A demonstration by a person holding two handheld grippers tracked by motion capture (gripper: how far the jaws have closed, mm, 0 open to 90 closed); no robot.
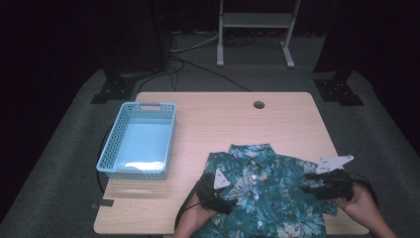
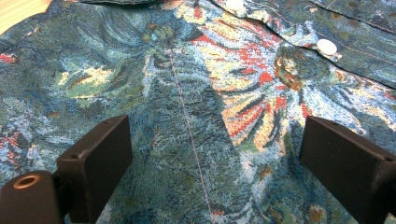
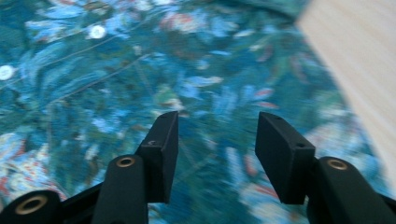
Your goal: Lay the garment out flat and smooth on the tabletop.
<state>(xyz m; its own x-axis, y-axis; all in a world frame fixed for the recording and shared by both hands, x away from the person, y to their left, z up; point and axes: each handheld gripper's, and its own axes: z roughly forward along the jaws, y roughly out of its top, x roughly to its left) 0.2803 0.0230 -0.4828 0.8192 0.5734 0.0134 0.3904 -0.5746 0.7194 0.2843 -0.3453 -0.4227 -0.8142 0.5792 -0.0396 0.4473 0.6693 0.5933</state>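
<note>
A teal flower-print shirt [image 1: 262, 191] lies flat at the table's near edge, collar pointing away, white buttons down its front. My left gripper [image 1: 218, 191] hovers over the shirt's left side, jaws wide open just above the cloth [image 2: 201, 93] with a seam running between them. My right gripper [image 1: 314, 183] is over the shirt's right sleeve area, jaws open with only fabric [image 3: 140, 70] below them. The left gripper [image 2: 215, 158] and right gripper [image 3: 217, 149] hold nothing. White buttons [image 2: 327, 46] show at the upper right of the left gripper view.
A light blue plastic basket [image 1: 138, 140] stands empty on the left of the wooden table [image 1: 223, 119]. A round cable hole [image 1: 258, 104] sits near the far edge. Bare wood [image 3: 355, 60] shows to the right of the shirt.
</note>
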